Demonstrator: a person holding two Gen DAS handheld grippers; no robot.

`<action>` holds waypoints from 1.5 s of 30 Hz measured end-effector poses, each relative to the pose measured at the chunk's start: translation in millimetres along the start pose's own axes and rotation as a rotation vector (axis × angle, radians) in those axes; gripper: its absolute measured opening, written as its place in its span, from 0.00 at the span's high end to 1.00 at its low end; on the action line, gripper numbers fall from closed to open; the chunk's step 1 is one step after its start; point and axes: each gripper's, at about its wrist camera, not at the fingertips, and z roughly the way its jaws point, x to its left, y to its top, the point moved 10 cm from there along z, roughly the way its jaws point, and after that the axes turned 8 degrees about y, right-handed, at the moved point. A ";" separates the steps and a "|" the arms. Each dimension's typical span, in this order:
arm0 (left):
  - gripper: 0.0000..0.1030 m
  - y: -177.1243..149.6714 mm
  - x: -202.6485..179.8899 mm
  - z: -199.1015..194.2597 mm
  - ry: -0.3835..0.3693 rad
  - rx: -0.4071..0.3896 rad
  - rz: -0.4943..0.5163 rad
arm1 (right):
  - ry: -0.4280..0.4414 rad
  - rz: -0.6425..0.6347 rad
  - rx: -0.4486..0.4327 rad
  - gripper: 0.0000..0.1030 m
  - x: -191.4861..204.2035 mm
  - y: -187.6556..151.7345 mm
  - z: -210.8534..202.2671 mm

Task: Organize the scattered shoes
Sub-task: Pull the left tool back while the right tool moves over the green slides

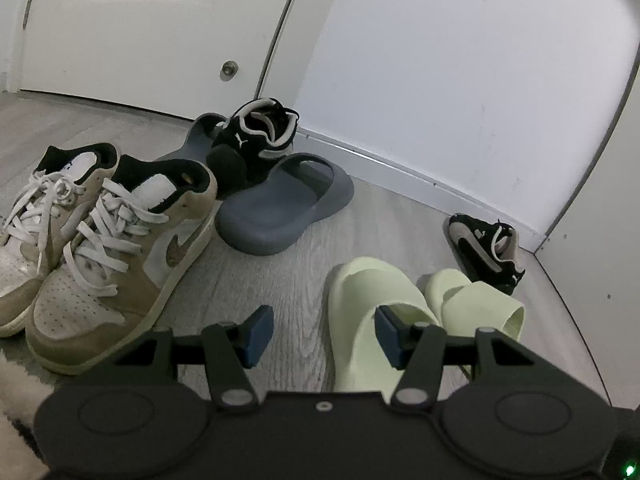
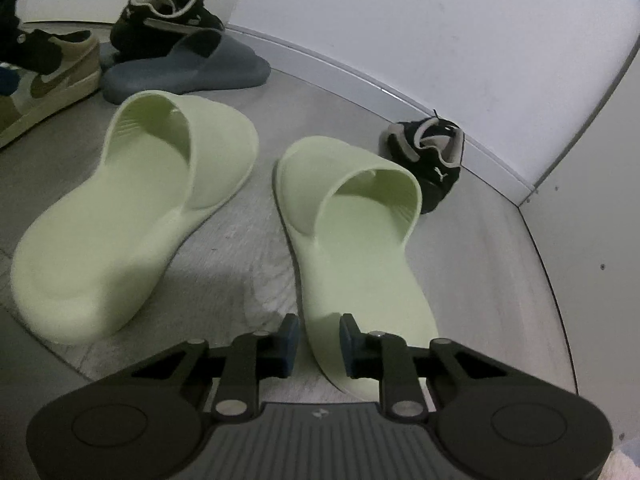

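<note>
In the left wrist view a pair of tan and white sneakers (image 1: 120, 248) stands at the left. Behind them one black sneaker (image 1: 256, 136) lies on top of two grey slides (image 1: 280, 208). A second black sneaker (image 1: 486, 248) lies on its side near the wall at the right. Two pale green slides (image 2: 132, 208) (image 2: 360, 240) lie side by side with their toes toward the wall. My left gripper (image 1: 323, 334) is open over bare floor, just left of the green slides (image 1: 360, 292). My right gripper (image 2: 319, 344) straddles the inner heel edge of the right green slide with narrow jaws, a gap showing beside the left pad.
A white door (image 1: 140, 32) with a round stop (image 1: 229, 69) is at the back left. The wall's baseboard (image 1: 400, 164) runs behind the shoes. A white panel (image 2: 592, 240) closes the right side. A fluffy rug edge (image 1: 16, 392) shows at the lower left.
</note>
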 end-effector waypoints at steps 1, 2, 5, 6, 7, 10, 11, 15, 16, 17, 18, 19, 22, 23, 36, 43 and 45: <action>0.45 -0.6 -0.3 0.9 0.001 0.003 0.003 | -0.020 0.005 0.009 0.78 -6.3 0.3 2.9; 0.45 -1.1 -0.6 1.8 0.003 0.006 0.005 | -0.036 0.014 0.016 0.78 -10.8 0.8 5.6; 0.45 -2.2 -1.3 3.1 0.007 0.010 0.008 | -0.118 0.136 0.052 0.77 -53.7 -1.6 17.9; 0.45 -2.4 -1.1 3.4 0.006 0.012 0.006 | -0.168 0.210 0.065 0.77 -79.0 -2.3 23.7; 0.44 -2.6 -1.0 3.8 0.006 0.014 0.005 | -0.227 0.262 0.071 0.76 -101.1 -3.2 27.2; 0.44 -3.6 -0.8 5.8 0.010 0.021 0.004 | -0.242 0.450 0.004 0.73 -135.8 -3.4 18.1; 0.44 -3.7 -1.7 6.5 0.008 0.023 0.004 | -0.206 0.499 -0.044 0.71 -133.4 -0.4 12.1; 0.44 -5.9 -4.9 10.4 0.009 0.036 0.012 | -0.096 0.518 -0.185 0.25 -104.0 21.0 0.0; 0.44 -6.5 -5.5 10.8 0.012 0.038 0.016 | -0.082 0.466 -0.211 0.19 -90.7 30.9 1.7; 0.44 -7.0 -6.0 11.1 0.014 0.039 0.020 | -0.077 0.415 -0.242 0.18 -79.8 41.2 3.7; 0.44 -7.2 -6.1 10.8 0.014 0.038 0.020 | -0.085 0.365 -0.265 0.16 -71.4 50.7 6.8; 0.44 -6.9 -5.2 10.9 0.015 0.038 0.017 | -0.113 0.304 -0.280 0.14 -63.0 61.1 11.7; 0.44 -7.0 -2.3 12.2 0.021 0.044 0.004 | -0.229 0.139 -0.283 0.13 -45.1 84.3 31.8; 0.44 -7.1 -1.3 12.7 0.023 0.046 -0.001 | -0.252 0.102 -0.278 0.13 -40.8 88.9 38.2; 0.44 -7.5 -1.1 13.6 0.025 0.047 -0.006 | -0.296 0.135 0.008 0.13 -52.7 36.7 38.2; 0.44 -6.9 -3.8 12.8 0.018 0.039 0.001 | -0.145 0.549 -0.017 0.10 -79.2 -4.9 -7.8; 0.44 -6.7 -4.0 12.4 0.016 0.037 0.001 | -0.105 0.720 -0.102 0.02 -85.7 -1.3 -18.9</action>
